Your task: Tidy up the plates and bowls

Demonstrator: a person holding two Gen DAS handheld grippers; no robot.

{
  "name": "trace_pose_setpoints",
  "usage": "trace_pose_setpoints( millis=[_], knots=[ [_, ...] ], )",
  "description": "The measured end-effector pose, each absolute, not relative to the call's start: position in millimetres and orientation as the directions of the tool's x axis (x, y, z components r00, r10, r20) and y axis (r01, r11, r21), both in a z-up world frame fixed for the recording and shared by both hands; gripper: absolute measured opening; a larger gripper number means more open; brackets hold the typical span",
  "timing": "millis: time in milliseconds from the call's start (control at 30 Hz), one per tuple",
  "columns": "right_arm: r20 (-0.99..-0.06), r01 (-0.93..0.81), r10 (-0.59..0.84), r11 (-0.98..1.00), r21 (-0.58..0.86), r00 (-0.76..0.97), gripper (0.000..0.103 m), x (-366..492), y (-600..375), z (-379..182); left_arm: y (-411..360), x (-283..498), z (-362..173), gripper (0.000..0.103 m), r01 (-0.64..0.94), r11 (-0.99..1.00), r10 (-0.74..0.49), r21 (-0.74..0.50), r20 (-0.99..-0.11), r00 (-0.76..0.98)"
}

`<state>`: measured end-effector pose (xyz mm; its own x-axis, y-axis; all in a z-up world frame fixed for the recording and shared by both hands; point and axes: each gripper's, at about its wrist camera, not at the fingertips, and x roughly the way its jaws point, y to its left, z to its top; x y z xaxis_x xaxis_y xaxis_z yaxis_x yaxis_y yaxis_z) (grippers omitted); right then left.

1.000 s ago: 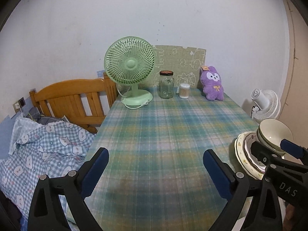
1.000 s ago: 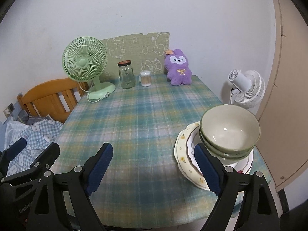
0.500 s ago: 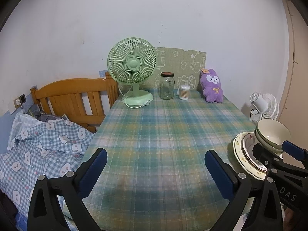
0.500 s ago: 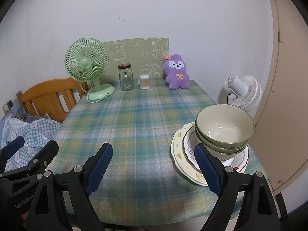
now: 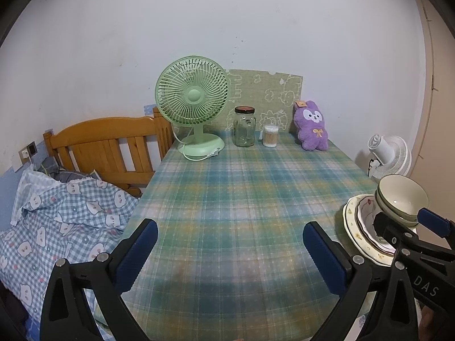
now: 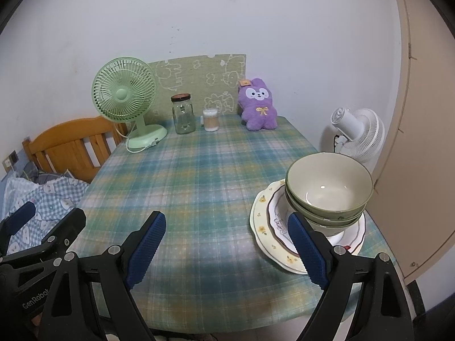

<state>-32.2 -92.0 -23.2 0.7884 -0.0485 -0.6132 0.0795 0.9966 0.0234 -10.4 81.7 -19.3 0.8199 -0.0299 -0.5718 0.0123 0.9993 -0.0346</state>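
Note:
Several green bowls (image 6: pixel 328 190) sit nested on a stack of flowered plates (image 6: pixel 263 221) at the table's near right corner. The same bowls (image 5: pixel 402 199) and plates (image 5: pixel 352 227) show at the right of the left wrist view, partly behind the right gripper. My right gripper (image 6: pixel 227 250) hangs open over the cloth just left of the stack, its right pad (image 6: pixel 305 251) in front of the plates' rim. My left gripper (image 5: pixel 227 253) is open over the near middle of the table with nothing between its fingers.
A checked cloth covers the table (image 5: pixel 241 199). Along the far edge stand a green fan (image 5: pixel 193 105), a glass jar (image 5: pixel 244 126), a tub of cotton swabs (image 5: pixel 270 136) and a purple plush (image 5: pixel 311 126). A wooden bed frame (image 5: pixel 108 145) lies left, a white fan (image 6: pixel 358 132) right.
Both views have drawn back a little from the table, so the objects look smaller. The bowls and plates have not moved, and both grippers stay open.

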Motion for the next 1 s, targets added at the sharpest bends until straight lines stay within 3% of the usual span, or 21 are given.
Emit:
trace_pose_setpoints(
  millis=[1000],
  knots=[
    [-0.631,0.096,-0.061,0.995,0.021,0.774,0.092,-31.5,-100.5,-21.9,76.9,-5.0,-15.4,0.103,0.033,0.998,-0.054,-0.047,-0.580,0.813]
  ],
)
